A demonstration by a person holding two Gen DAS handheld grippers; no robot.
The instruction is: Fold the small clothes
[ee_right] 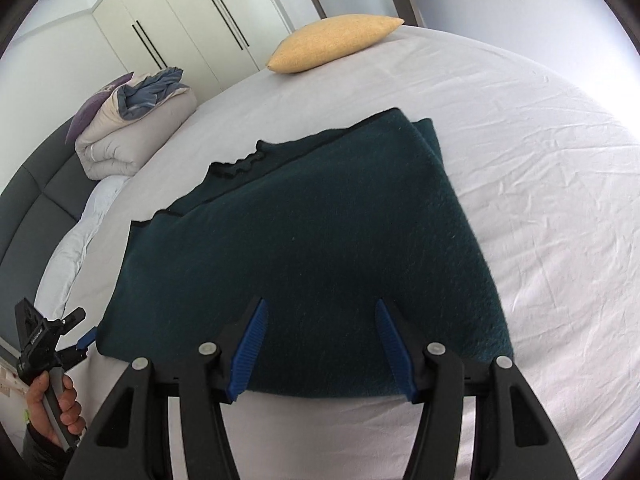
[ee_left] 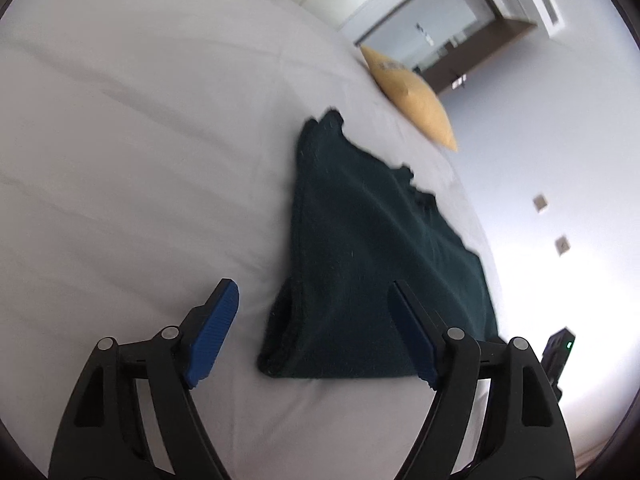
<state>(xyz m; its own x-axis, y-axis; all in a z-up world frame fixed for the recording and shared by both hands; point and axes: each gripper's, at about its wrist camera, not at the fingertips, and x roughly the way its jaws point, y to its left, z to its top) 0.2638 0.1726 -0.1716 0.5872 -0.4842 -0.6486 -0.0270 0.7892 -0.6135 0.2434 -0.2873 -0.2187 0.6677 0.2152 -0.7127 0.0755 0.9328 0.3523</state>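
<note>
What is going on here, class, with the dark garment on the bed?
A person holds a two-finger gripper in each hand over a white bed sheet. A dark green garment lies partly folded on it. The right gripper hangs open above the garment's near edge, gripping nothing. The left gripper is also open, at the garment's near corner. A yellow pillow and a bundled duvet lie farther back.

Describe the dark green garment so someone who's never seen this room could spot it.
Start at the white bed sheet. Below the yellow pillow lies the dark green fleece garment, spread flat, black-trimmed. It is the only dark thing on the sheet.
</note>
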